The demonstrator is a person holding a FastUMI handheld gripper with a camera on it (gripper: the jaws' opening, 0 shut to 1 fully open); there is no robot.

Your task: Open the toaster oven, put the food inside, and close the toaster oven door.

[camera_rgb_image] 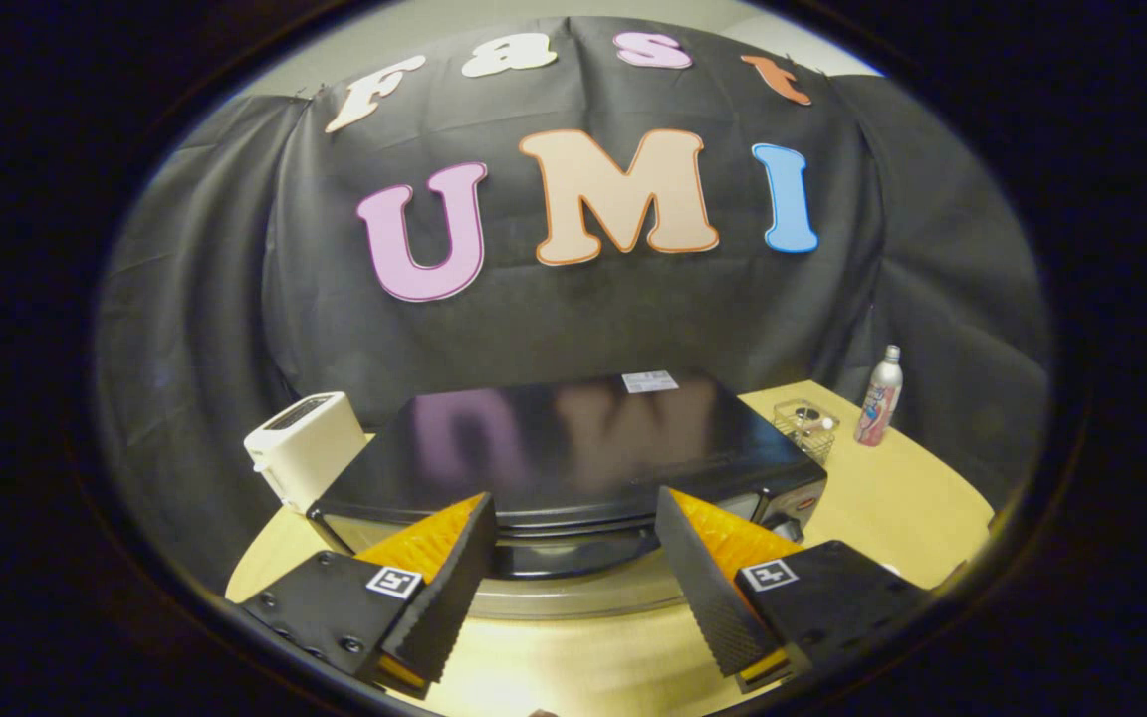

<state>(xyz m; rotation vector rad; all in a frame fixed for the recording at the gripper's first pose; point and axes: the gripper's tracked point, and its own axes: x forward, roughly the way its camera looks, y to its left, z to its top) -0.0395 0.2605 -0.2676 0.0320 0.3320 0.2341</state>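
— In the lower middle of the frame, what sits there?

— The toaster oven (pixel 573 448), black and glossy, seen from above and in front. Its long axis runs left to right across the frame. Its front face looks toward the camera, and the pale bar of the door handle (pixel 573 596) curves along the bottom of that face.

— And the gripper (pixel 573 553)?

— Its two fingers are spread wide and grip nothing. The left finger (pixel 449 588) and the right finger (pixel 708 588) stand to either side of the oven's front middle, so the door's upper edge and the handle show in the gap between them. Whether the tips touch the oven cannot be told; they seem to sit just in front of it.

— So which way does the coming move point?

— Straight ahead and slightly down, by the look of it. The handle lies crosswise to the fingers, so a pull would likely need them brought down around that bar.

— Is the door open?

— It looks shut, though the view is steep.

— What lies around the oven?

— A white toaster (pixel 303 448) at its left corner, a clear glass container (pixel 805 426) and a spray bottle (pixel 880 398) at middle right, all on the yellow table (pixel 892 508). No food can be made out.
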